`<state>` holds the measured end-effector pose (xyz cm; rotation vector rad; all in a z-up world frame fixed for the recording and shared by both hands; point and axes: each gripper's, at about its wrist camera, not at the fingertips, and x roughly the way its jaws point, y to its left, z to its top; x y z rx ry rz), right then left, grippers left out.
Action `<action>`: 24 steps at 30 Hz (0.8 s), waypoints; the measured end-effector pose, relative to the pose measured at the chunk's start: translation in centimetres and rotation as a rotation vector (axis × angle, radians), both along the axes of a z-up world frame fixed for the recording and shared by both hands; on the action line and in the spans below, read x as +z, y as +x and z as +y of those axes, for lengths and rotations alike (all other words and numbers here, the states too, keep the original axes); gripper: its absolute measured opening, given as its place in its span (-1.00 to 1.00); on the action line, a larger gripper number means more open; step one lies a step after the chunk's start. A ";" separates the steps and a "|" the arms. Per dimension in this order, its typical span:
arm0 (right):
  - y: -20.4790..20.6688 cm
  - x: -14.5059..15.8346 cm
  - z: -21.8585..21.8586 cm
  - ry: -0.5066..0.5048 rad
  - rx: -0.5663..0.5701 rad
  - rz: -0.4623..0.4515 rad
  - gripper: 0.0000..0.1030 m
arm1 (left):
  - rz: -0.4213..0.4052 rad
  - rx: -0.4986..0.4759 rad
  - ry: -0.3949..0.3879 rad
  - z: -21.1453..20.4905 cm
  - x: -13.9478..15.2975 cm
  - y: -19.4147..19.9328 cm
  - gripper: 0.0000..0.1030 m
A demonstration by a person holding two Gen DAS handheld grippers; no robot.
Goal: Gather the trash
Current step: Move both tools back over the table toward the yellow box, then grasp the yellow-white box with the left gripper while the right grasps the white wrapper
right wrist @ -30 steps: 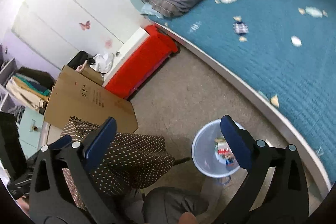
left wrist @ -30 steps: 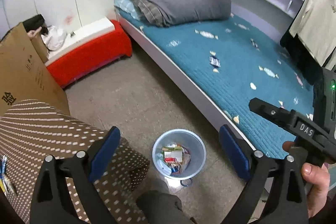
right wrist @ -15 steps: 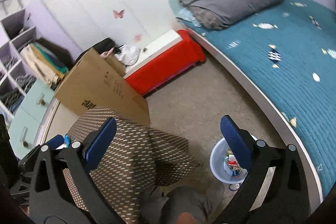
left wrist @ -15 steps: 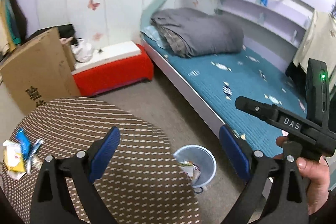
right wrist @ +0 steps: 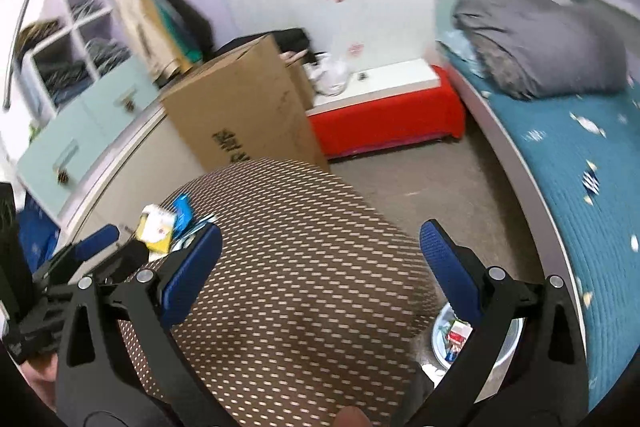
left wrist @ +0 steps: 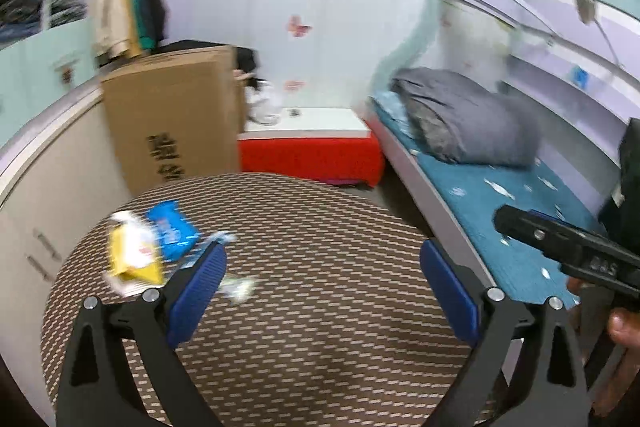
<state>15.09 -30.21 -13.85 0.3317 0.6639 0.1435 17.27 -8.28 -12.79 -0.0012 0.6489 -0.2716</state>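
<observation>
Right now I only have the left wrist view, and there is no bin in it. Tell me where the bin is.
Observer: The light blue bin stands on the floor, in the gap between the round table and the bed.
Operator: Report what is in it.
Observer: It already holds wrappers, one of them red and white.
Operator: Now place my left gripper against the trash on the table.
Observer: Seen from the side, the left gripper, jaws open, is at the table's edge close beside the yellow wrapper, not gripping it.
</observation>
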 end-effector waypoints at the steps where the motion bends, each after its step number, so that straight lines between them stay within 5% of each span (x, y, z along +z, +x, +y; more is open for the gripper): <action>1: 0.4 0.1 1.2 -0.008 0.025 -0.001 0.88 | -0.002 0.024 -0.002 1.2 -0.1 0.0 0.86; 16: 4.8 -2.3 12.4 -0.132 0.253 0.072 0.88 | 0.067 0.312 -0.042 14.7 -4.6 3.3 0.86; 24: 7.6 -5.8 15.9 -0.177 0.337 0.128 0.88 | 0.140 0.380 -0.028 17.6 -7.9 7.4 0.86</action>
